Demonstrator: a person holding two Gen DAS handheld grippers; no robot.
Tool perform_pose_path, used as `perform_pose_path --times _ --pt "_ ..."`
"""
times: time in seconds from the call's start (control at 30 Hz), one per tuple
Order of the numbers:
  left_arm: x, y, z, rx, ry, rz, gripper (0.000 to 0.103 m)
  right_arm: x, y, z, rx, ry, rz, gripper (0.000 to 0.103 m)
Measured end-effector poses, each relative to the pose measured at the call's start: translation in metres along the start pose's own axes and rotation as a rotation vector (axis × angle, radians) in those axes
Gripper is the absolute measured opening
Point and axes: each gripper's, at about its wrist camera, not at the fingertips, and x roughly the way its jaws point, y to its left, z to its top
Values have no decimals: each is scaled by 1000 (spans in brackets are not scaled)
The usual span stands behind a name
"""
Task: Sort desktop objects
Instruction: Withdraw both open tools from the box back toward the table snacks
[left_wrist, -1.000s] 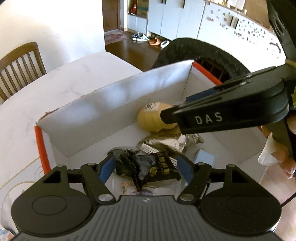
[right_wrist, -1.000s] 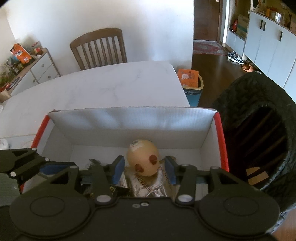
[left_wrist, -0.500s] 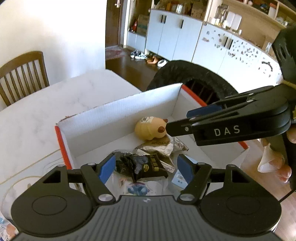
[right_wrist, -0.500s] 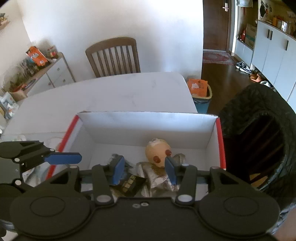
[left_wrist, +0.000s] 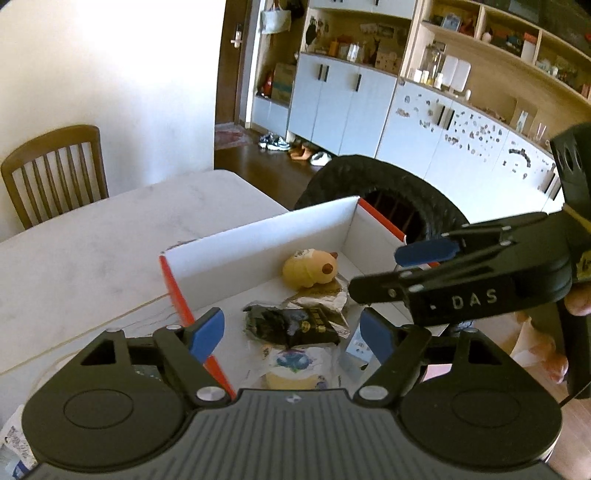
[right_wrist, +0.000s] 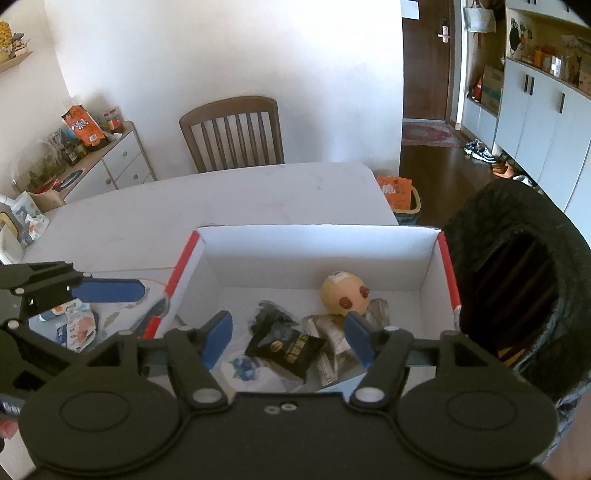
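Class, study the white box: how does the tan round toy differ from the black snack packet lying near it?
The tan round toy is smooth, rounded and pale with two dark red spots; the black snack packet is flat, crumpled and dark with gold print. The toy sits close to the far wall of the white box; the packet lies nearer the camera. Both rest inside the box, with neither gripper holding them.

Both the left gripper (left_wrist: 293, 334) and right gripper (right_wrist: 288, 338) hang tilted downward, jaws just opened, empty.

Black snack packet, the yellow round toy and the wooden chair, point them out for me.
black snack packet (right_wrist: 284, 345), right wrist view, on its gold label.
yellow round toy (right_wrist: 341, 297), right wrist view, middle of its body.
wooden chair (right_wrist: 231, 134), right wrist view, on the back slats.
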Motion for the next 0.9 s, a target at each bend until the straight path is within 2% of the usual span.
perform_pose_path --times 0.33,0.43,0.57,0.67,0.9 --pt "-39 25 -18 -18 -47 -39 85 -14 41 -21 30 -29 -29 76" --pt "-51 37 -25 -28 -71 -45 88 -18 60 -28 1 -40 -40 77" --pt "-68 55 -33 -37 -96 -43 89 -21 80 -35 -9 -53 -54 86" --pt "-80 69 -38 -53 -113 -42 98 -22 98 -41 -14 -54 -51 86" --pt "-107 106 -53 -57 -152 5 103 -11 145 -48 -15 -50 -27 87"
